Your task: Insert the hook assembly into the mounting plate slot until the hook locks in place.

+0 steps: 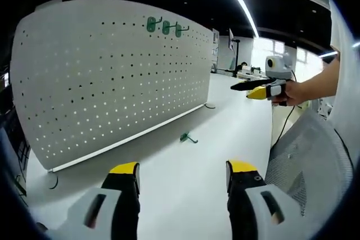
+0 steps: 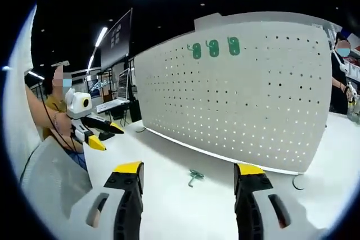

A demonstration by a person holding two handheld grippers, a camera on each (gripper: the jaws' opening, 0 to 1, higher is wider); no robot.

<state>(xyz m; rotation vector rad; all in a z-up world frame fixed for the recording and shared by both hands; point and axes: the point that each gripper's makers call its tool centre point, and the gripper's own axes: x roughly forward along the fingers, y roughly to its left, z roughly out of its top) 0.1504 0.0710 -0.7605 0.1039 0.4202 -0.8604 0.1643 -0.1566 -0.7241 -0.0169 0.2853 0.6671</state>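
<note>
A green hook [image 1: 188, 137] [image 2: 194, 176] lies loose on the white desk [image 1: 185, 184] [image 2: 185, 206], a little in front of the pegboard's bottom edge, touching neither tool. The white pegboard [image 1: 112, 77] [image 2: 253, 94] stands upright along the desk, with three green hooks [image 1: 164, 26] [image 2: 213, 48] mounted in a row near its top edge. The left gripper [image 1: 183, 181] [image 2: 104, 134] is held above the desk with its jaws apart, gripping nothing. The right gripper [image 2: 188, 186] [image 1: 254, 90] is likewise spread and holds nothing.
</note>
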